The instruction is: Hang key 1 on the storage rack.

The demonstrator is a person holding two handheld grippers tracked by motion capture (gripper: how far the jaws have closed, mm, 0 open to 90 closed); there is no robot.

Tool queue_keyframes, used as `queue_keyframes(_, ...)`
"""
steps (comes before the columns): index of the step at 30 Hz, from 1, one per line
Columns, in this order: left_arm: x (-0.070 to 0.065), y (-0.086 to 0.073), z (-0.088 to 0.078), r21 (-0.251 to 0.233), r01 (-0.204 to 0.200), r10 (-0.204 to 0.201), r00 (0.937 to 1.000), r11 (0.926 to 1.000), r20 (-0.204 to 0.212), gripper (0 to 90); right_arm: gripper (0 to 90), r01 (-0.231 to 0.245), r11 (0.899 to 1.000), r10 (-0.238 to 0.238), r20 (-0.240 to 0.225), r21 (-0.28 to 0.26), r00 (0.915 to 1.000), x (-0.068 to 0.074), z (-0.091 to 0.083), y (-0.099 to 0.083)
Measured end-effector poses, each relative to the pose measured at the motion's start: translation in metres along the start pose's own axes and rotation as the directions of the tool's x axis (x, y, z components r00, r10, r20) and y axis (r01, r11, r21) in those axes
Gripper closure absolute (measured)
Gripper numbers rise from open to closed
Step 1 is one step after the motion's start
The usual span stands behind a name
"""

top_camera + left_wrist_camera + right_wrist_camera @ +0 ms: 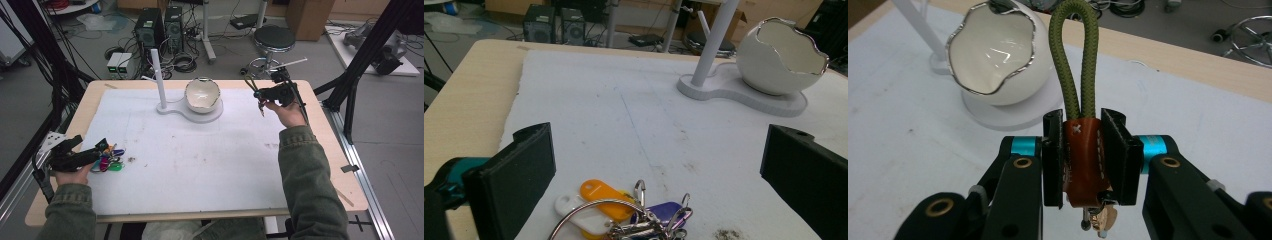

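The right gripper (1083, 155) pinches a brown leather key fob with an olive-green cord loop (1083, 150) between its black pads, the loop standing up out of the jaws. In the high view this gripper (260, 97) hangs above the table's far right, at about 3 o'clock of the white egg-shaped ceramic bowl with a jagged silver rim (202, 95), near it but not touching. That bowl sits on a white stand with an upright white post (159, 80) (the post rises at the bowl's 9 o'clock).

The step in hand looks like carrying the fob toward the stand, either to drop it into the bowl or to slip the loop onto the post; the pictures do not settle which. Either way the next move calls for bringing the loop squarely over its target before the jaws let go.

The left gripper (659, 165) has its jaws spread wide, resting low at the table's near left, with a bunch of keys with coloured plastic tags on a metal ring (624, 210) lying on the white mat (200, 160) just ahead, untouched.
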State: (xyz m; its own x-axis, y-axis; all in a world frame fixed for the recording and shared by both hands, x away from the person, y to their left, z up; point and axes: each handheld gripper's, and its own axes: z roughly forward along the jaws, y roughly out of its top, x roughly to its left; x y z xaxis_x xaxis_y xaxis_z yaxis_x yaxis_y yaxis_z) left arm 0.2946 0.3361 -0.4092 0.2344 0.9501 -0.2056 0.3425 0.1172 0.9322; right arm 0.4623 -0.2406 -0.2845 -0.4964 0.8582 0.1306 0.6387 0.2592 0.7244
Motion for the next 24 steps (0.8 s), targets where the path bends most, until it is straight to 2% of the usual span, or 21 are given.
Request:
queue_keyframes(6,0.0,0.0,-0.001,-0.002,0.003,-0.003,1.0,1.0,-0.001,1.7,71.8,0.011,1.0,-0.011,-0.019,-0.019,0.9998,0.016,0.0,0.004)
queue_keyframes(24,0.0,0.0,-0.001,-0.004,0.001,-0.001,1.0,1.0,0.002,1.7,71.8,0.056,0.998,-0.058,-0.094,-0.031,0.9939,0.064,0.015,0.023)
